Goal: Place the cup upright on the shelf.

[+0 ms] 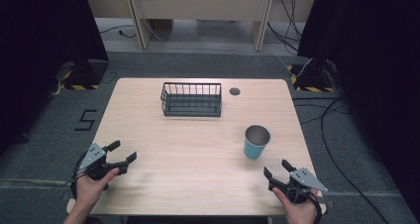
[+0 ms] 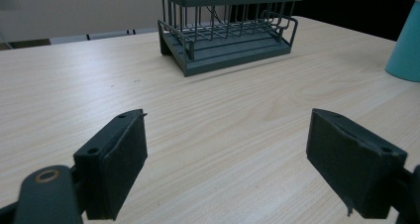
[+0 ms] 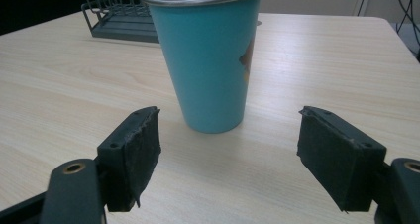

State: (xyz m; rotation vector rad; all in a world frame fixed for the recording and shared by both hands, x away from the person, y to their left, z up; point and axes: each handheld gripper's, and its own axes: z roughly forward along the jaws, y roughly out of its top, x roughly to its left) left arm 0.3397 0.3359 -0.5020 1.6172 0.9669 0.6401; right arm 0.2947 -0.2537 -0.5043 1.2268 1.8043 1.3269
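Teal tapered metal cup (image 1: 257,141) with bare steel rim, upright at right-centre of pale wood-grain table (image 1: 198,149), just beyond right gripper (image 1: 279,173). Right gripper (image 3: 228,152) jaws wide apart, empty; brown mark on cup (image 3: 208,60) wall seen here. Left gripper (image 1: 123,152) at near left, jaws spread, empty. Dark grey wire basket (image 1: 191,99) at far centre; slatted floor clear in left gripper view (image 2: 228,28).

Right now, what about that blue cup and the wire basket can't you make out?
- Cup: inside hidden by its wall in the right gripper view; the picture on its side curves out of sight.
- Cup: cut off by the left gripper view's edge.
- Basket: too small in the high view to tell what it holds.
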